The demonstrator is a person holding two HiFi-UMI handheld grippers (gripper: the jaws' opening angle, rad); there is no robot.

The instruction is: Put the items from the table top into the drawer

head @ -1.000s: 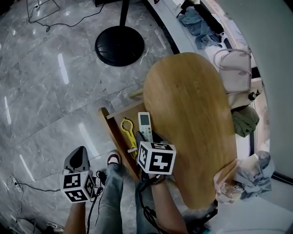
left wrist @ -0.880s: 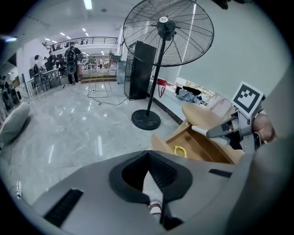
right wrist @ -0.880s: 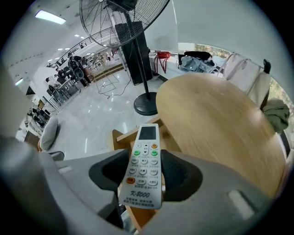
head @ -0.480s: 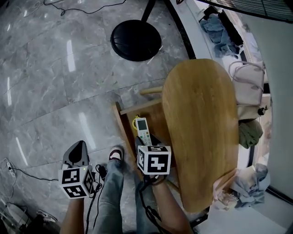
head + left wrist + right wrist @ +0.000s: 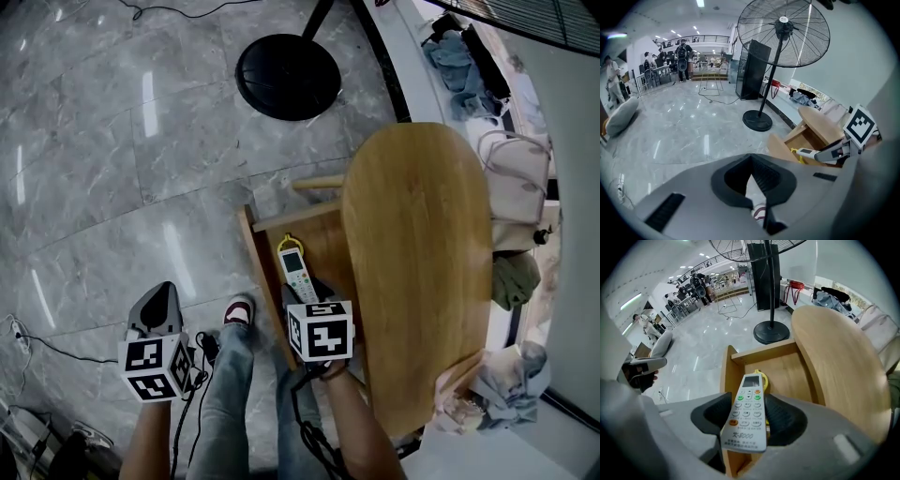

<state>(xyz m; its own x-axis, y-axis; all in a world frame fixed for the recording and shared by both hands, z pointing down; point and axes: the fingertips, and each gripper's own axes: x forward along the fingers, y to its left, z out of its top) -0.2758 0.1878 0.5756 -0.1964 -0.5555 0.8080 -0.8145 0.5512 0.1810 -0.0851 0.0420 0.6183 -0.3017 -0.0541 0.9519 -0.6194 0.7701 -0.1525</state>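
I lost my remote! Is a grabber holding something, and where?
Yes: the fingers of the right gripper pinch the white push-button remote control by its long sides, at the button end, over the wooden drawer. The left gripper holds nothing.

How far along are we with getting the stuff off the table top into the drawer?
Nearly done. The table top looks bare; a yellow tool already lies in the open drawer. The right tongs hold the remote over it. Remaining: lay it in, let go.

1 remote (image 5: 746, 413), 1 yellow tool (image 5: 765, 380), 1 drawer (image 5: 725, 376), 1 table (image 5: 839, 362), 1 fan (image 5: 783, 28), 2 claws: l claw (image 5: 752, 171), r claw (image 5: 747, 416).
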